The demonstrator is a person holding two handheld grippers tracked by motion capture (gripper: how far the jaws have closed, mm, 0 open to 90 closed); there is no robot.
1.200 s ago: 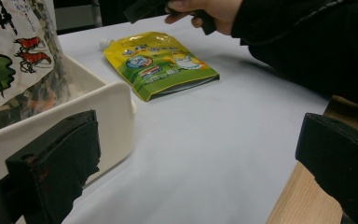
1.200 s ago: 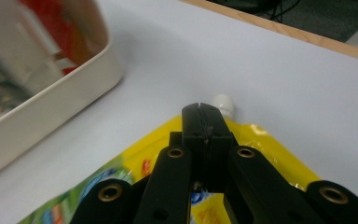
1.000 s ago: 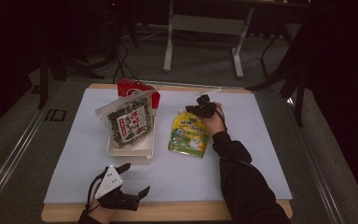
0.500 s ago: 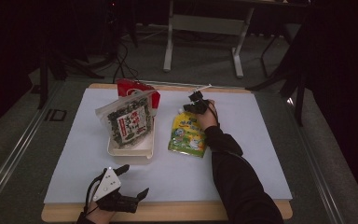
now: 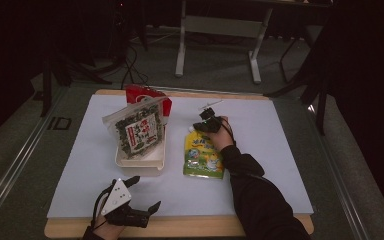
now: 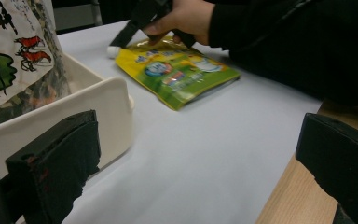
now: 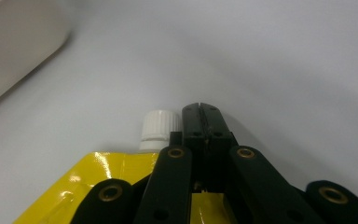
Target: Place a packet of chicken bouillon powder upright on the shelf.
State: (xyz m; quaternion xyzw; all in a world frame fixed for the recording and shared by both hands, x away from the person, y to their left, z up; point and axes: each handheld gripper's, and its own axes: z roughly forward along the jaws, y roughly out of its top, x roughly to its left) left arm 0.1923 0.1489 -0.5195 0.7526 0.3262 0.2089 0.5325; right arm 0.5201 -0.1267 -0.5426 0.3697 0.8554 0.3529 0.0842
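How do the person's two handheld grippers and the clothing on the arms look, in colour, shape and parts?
The left gripper is black, with a grey three-cornered plate on top, a thin black cable and thick, blocky black pads. The right gripper is black too; its flat linked bars carry brass-coloured rivets, and its narrow tips have a ridged inner face. The right arm wears a long black sleeve.
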